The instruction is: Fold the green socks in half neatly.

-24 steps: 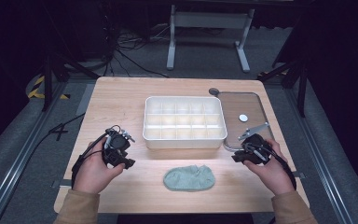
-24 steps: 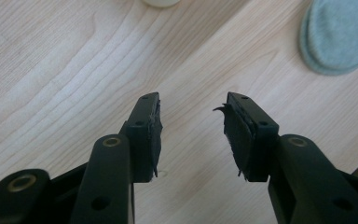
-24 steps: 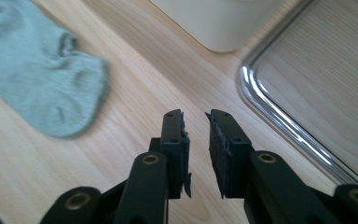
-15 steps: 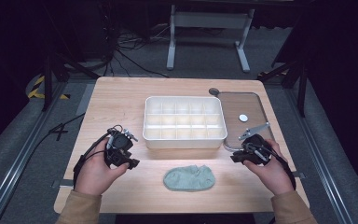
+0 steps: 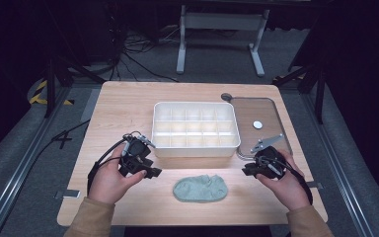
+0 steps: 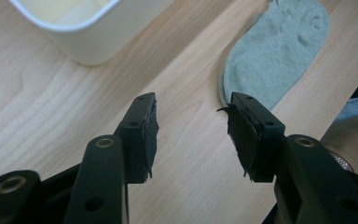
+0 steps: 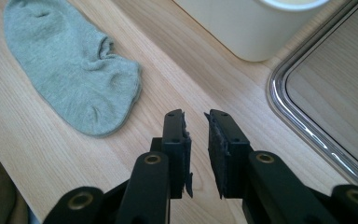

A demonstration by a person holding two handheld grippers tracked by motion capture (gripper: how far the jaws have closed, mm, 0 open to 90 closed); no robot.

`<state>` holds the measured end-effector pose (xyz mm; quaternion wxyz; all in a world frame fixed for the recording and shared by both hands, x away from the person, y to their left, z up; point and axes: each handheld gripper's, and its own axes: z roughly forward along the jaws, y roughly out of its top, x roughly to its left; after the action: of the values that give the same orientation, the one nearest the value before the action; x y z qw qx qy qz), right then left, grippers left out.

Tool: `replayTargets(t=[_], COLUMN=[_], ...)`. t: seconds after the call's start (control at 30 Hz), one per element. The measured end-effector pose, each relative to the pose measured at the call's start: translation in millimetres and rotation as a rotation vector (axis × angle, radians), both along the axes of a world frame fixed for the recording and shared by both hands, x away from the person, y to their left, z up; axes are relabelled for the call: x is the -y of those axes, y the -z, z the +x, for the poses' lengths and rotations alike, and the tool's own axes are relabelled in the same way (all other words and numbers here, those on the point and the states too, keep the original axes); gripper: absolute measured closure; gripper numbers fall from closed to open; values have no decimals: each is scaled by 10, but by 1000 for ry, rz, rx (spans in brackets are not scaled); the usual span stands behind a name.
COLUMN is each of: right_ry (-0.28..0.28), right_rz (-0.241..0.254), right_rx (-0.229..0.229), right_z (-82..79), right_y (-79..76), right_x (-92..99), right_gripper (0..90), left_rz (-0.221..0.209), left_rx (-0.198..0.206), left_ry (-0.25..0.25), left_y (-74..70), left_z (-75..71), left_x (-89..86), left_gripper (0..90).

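Between my hands, near the table's front edge, lies the flat grey-green ankle sock [image 5: 200, 188]. My left gripper [image 6: 192, 126] gapes wide, holding nothing; my right gripper [image 7: 196, 135] stands narrowly parted, also bare. I'd pinch each sock end low, gathering both fabric layers.

Sock [image 6: 272, 56] & bin [image 6: 81, 28] cut off by frame edge.

Sock [image 5: 200, 188] before box [image 5: 195, 148], between 2 grippers
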<state>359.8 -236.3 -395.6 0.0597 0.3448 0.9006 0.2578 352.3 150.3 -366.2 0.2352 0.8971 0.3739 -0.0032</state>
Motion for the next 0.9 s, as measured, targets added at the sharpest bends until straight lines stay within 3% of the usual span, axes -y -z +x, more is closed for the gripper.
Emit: replayTargets(t=[0.03,0.1,0.17,0.27,0.4,0.57,0.67,0.77,0.83,0.87,0.9], right_ry=[0,-4,-5,-17,-17,-21,-32,-37,-42,-47,-47], right_rz=[1,3,4,-4,-4,-7,-12,-18,-19,-26,-26], right_rx=[2,4,7,4,0,-10,-13,-16,-17,-22,-22], right_z=[-13,-26,-36,-59,-63,-73,-85,-83,-82,-87,-87], right_y=[2,-6,-7,10,22,50,61,78,84,97,97], right_x=[0,-10,-21,-52,-55,-79,-111,-133,-141,-165,-165], right_gripper=[774,774,774,768,763,768,773,772,771,769,769], left_rz=[-3,-38,-40,-29,15,-42,-68,-131,-110,-64,-64], left_rx=[-35,-65,-67,-24,-1,-71,-80,-132,-139,-124,-124], left_ry=[-7,-8,-7,-10,-3,39,-9,-61,-77,-86,-86], left_y=[-1,13,19,15,20,73,156,280,312,386,386], left_z=[-4,13,20,9,-19,-14,-20,-41,-46,-38,-38], left_x=[25,58,68,120,226,307,340,387,418,469,469], left_gripper=[582,630,618,606,588,643,619,590,612,612,619])
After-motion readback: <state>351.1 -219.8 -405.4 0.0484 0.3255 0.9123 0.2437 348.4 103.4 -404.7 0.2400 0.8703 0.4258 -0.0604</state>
